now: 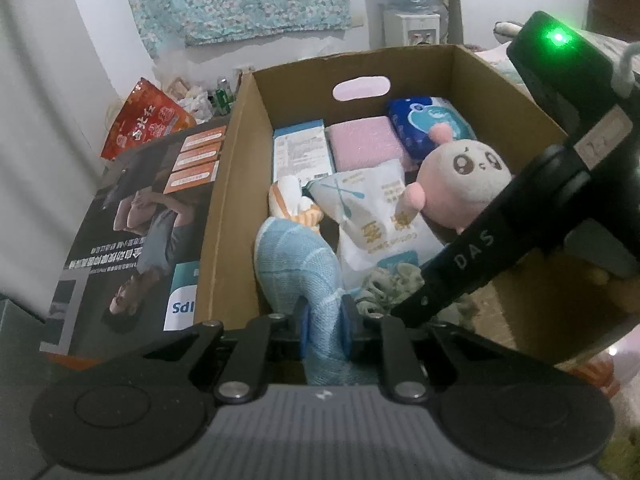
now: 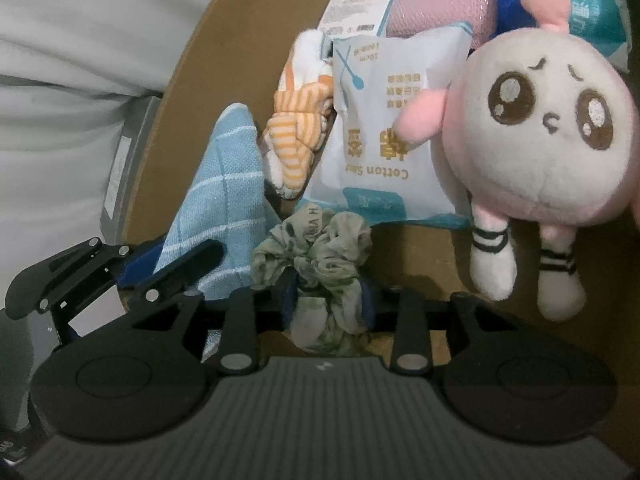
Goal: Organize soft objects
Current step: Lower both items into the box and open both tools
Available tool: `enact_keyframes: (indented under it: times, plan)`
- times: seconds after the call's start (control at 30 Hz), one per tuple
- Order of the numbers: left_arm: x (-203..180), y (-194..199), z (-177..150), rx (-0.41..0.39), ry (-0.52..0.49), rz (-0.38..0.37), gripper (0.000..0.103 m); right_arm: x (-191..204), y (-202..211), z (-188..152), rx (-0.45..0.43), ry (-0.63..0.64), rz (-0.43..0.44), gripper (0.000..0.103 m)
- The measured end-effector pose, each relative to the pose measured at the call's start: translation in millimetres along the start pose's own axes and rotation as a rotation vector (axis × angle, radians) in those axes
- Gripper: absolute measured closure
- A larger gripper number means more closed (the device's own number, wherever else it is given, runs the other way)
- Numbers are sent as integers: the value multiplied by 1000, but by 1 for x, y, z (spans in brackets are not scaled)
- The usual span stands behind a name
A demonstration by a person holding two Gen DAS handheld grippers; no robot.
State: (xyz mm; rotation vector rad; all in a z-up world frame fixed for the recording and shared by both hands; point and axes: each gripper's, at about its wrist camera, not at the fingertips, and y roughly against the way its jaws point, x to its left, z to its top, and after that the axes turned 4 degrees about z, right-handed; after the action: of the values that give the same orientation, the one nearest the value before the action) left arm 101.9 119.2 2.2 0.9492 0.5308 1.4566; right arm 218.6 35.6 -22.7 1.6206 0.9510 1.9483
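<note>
Right, I am holding the left gripper pinched on the blue checked cloth, its blue pads pressing the fabric from both sides at the near edge of the cardboard box. The cloth is rising from the jaws in a rolled, humped shape, its long axis running away from me toward the box's far wall, its rounded end tipping slightly left toward the box's left wall. I judge I am keeping it pinched low so it drapes into the box rather than over the rim.

With the right gripper I am bracketing the grey-green scrunchie; the pads are sitting on either side of its bunched lower part, but I cannot tell whether they are still pressing it or already slack. The scrunchie is sitting on the box floor near the front, just right of the cloth and in front of the cotton swab pack. It has no real long axis, being a crumpled ring.

Further into the box, the orange striped cloth is lying between the blue cloth and the swab pack. The pink plush toy is lying right of the pack, face up, its feet pointing toward the box's near wall. Against the far wall, a pink folded item is sitting between a pale carton and a blue packet.
</note>
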Motion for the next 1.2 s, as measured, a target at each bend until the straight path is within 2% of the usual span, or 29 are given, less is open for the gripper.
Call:
enact_keyframes:
  times: [0.1,0.37,0.6,0.97,1.13,1.2]
  plan:
    - [4,0,-1,1,19,-1,79,-3,2,-2,5,-11,1,52]
    - [8,13,-1,-30,42,8,67,-5,21,-5,-57,-31,37,41]
    - [10,29,-2,-71,67,20,53,-5,51,-18,-121,-10,66,37]
    - [9,38,-2,-89,103,21,47,-7,63,-35,-150,-16,147,35]
    - [10,49,-3,-108,137,1,41,-3,85,-45,-232,8,227,34]
    - [11,55,-3,-121,157,-16,34,-3,96,-53,-277,19,260,31]
